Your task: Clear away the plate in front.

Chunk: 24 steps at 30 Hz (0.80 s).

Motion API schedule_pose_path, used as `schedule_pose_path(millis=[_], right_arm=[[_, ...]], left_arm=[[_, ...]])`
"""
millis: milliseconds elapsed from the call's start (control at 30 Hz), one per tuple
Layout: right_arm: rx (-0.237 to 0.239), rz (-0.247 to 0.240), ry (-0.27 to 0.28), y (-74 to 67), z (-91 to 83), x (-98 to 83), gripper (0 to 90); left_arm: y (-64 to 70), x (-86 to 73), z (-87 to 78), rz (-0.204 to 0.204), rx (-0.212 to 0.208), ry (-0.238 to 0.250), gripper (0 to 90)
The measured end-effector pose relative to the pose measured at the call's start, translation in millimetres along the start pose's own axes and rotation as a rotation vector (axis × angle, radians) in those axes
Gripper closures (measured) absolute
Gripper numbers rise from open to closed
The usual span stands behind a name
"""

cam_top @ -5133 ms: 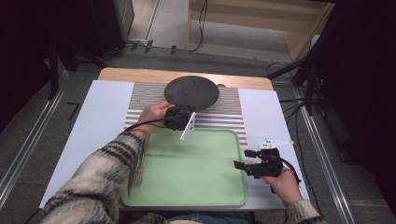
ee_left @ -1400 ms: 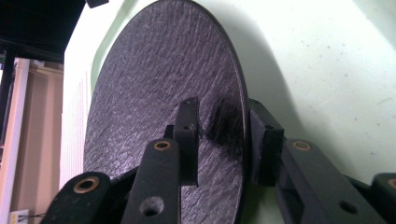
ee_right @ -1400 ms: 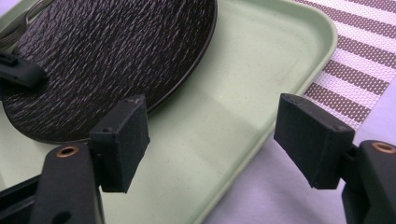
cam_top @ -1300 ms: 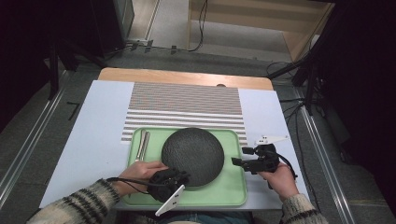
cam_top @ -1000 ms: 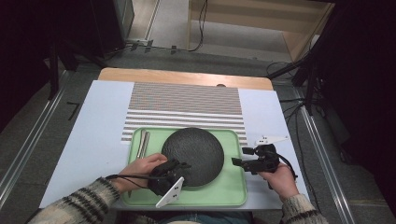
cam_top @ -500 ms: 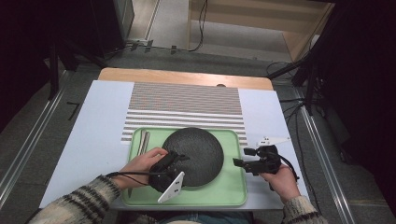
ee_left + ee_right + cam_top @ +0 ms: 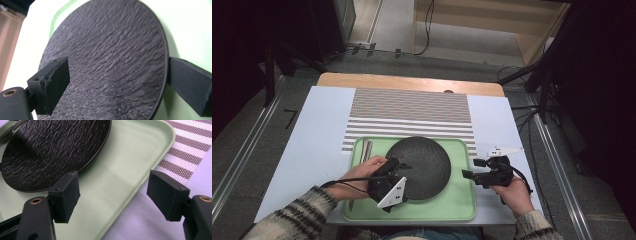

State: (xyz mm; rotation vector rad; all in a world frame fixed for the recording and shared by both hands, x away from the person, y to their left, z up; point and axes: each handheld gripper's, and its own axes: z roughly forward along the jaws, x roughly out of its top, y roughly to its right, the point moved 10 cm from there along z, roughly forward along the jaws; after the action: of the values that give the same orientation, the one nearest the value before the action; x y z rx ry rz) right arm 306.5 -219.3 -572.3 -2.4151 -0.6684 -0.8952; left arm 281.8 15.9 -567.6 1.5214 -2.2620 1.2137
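Note:
A round black textured plate [image 7: 422,165] [image 7: 107,50] [image 7: 55,147] lies flat in the pale green tray [image 7: 457,205] [image 7: 125,170]. My left gripper [image 7: 392,165] [image 7: 117,85] is at the plate's near left rim. Its jaws have just been opening and now stand apart, one pad over the plate and the other beyond the rim, neither pressing on it. My right gripper [image 7: 467,174] [image 7: 113,192] hovers open over the tray's right edge with nothing between its pads.
A brown-and-white striped mat [image 7: 412,110] [image 7: 185,157] lies behind the tray on the pale blue table cover. Slim utensils [image 7: 366,150] lie in the tray's left end, just beside my left hand. The table's near edge is close below the tray.
Five seconds ago the plate sat on the striped mat; now it lies in the tray. Over the last second the left gripper edged away from the person and its jaws spread off the rim.

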Motion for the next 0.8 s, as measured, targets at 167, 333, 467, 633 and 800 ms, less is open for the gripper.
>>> schedule_pose_path(millis=[167,333,467,633,800], right_arm=[[0.000,-0.001,0.000,0.0,0.1,0.0,24.2],[0.000,-0.002,-0.001,-0.4,-0.1,0.0,24.3],[0.001,-0.002,0.000,-0.5,0.1,0.1,24.3],[0.003,-0.003,0.001,-0.8,0.1,0.3,24.3],[0.004,-0.003,0.001,-1.3,0.2,0.3,24.3]], left_arm=[[-2.1,2.9,-6.3,-0.063,-0.026,0.021,6.3],[-5.1,5.7,-10.2,-0.160,-0.059,0.044,6.3],[-11.6,6.5,-13.4,-0.262,-0.073,0.057,6.3],[-18.7,7.8,-16.6,-0.370,-0.073,0.068,6.3],[-21.6,9.6,-17.2,-0.486,-0.093,0.073,6.3]])
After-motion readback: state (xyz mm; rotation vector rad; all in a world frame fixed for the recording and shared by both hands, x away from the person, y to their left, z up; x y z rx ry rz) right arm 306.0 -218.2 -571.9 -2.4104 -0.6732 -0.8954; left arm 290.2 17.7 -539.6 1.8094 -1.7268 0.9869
